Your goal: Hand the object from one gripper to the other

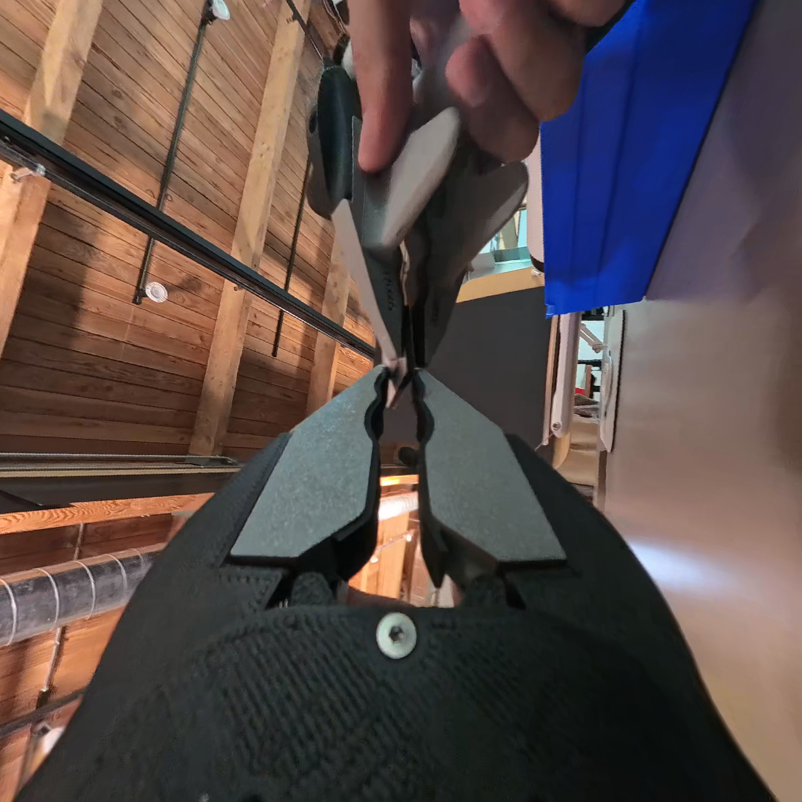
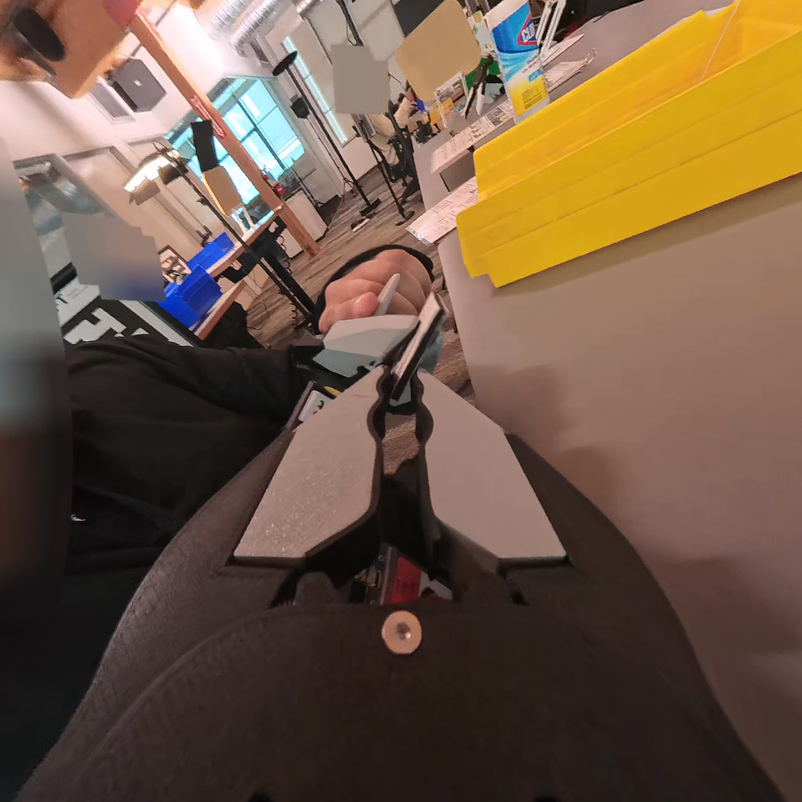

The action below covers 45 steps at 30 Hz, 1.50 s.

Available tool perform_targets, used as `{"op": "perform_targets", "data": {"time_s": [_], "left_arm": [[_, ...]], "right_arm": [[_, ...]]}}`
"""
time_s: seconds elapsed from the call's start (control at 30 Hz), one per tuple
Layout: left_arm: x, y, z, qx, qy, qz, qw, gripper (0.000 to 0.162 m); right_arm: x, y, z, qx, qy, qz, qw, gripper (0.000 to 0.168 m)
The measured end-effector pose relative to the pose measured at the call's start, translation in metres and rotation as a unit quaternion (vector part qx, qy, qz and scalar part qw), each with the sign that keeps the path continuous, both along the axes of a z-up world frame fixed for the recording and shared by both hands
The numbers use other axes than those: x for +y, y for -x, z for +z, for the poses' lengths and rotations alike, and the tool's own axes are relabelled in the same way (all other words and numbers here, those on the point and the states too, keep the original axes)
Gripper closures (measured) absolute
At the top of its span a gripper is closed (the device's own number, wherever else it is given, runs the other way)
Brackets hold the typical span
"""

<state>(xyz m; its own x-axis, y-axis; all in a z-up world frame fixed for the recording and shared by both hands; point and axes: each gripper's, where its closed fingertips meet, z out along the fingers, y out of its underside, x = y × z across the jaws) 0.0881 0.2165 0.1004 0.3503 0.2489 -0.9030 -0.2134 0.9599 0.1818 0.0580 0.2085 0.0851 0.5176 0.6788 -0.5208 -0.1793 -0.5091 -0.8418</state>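
A thin flat black piece with a white edge (image 2: 420,338) is caught between both grippers, which meet tip to tip. In the left wrist view it shows edge-on (image 1: 396,388) between the tips of my left gripper (image 1: 401,379), which are closed onto it. My right gripper (image 1: 405,358) comes down from above, held by a hand (image 1: 434,87), and is clamped on the same piece. In the right wrist view, the piece's near end sits between the tips of my right gripper (image 2: 401,382). Its far end runs into my left gripper (image 2: 390,364), held by a hand (image 2: 369,286).
A grey table (image 2: 629,412) lies on the right with stacked yellow bins (image 2: 607,173) and a wipes tub (image 2: 516,56) behind them. A person's black sleeve (image 2: 173,412) is on the left. The left wrist view looks up at a wooden ceiling (image 1: 130,260), with a blue bin (image 1: 629,152) on the right. The tips of both grippers are at nearly the same place.
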Motion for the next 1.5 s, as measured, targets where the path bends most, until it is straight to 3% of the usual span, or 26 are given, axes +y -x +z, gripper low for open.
{"op": "perform_targets", "data": {"time_s": [0.07, 0.13, 0.27, 0.4, 0.53, 0.6, 0.67, 0.83, 0.9, 0.93, 1.03, 1.13, 1.33, 1.5], "left_arm": [[0.004, 0.000, -0.002, 0.005, 0.031, -0.007, 0.999, 0.148], [0.009, -0.003, -0.016, 0.066, 0.078, -0.023, 0.995, 0.140], [0.015, 0.000, -0.036, 0.171, 0.214, -0.054, 0.960, 0.131], [-0.011, 0.005, -0.042, 0.267, 0.436, -0.147, 0.847, 0.119], [-0.028, 0.007, -0.046, 0.317, 0.546, -0.187, 0.753, 0.124], [-0.033, 0.006, -0.052, 0.333, 0.569, -0.192, 0.727, 0.125], [-0.038, 0.005, -0.059, 0.345, 0.571, -0.192, 0.720, 0.126], [-0.057, 0.004, -0.069, 0.373, 0.577, -0.211, 0.695, 0.132], [-0.057, 0.004, -0.072, 0.377, 0.572, -0.207, 0.698, 0.154], [-0.057, 0.005, -0.072, 0.382, 0.574, -0.209, 0.694, 0.156], [-0.054, 0.003, -0.069, 0.383, 0.611, -0.216, 0.659, 0.160], [-0.044, 0.001, -0.045, 0.327, 0.645, -0.260, 0.640, 0.160], [-0.026, 0.018, 0.028, 0.179, 0.710, -0.420, 0.536, 0.162], [-0.026, 0.025, 0.046, 0.112, 0.720, -0.477, 0.491, 0.160]], "right_arm": [[0.002, -0.008, -0.004, -0.028, -0.006, -0.019, 0.999, 0.166], [0.003, -0.023, -0.011, -0.084, -0.010, -0.043, 0.995, 0.168], [-0.010, -0.041, -0.026, -0.200, -0.014, -0.043, 0.979, 0.168], [-0.022, -0.051, -0.048, -0.342, -0.016, -0.032, 0.939, 0.167], [-0.033, -0.042, -0.059, -0.410, -0.021, 0.003, 0.912, 0.167], [-0.038, -0.039, -0.064, -0.428, -0.013, 0.017, 0.904, 0.167], [-0.043, -0.036, -0.070, -0.442, -0.005, 0.032, 0.897, 0.167], [-0.048, -0.025, -0.078, -0.456, 0.000, 0.061, 0.888, 0.167], [-0.048, -0.023, -0.078, -0.454, 0.001, 0.064, 0.889, 0.167], [-0.048, -0.024, -0.079, -0.455, 0.002, 0.063, 0.888, 0.167], [-0.045, -0.029, -0.074, -0.457, -0.009, 0.047, 0.888, 0.165], [-0.039, -0.035, -0.052, -0.428, -0.045, 0.010, 0.902, 0.164], [-0.036, -0.037, 0.009, -0.259, -0.126, -0.032, 0.957, 0.149], [-0.033, -0.021, 0.031, -0.170, -0.159, -0.018, 0.972, 0.141]]}}
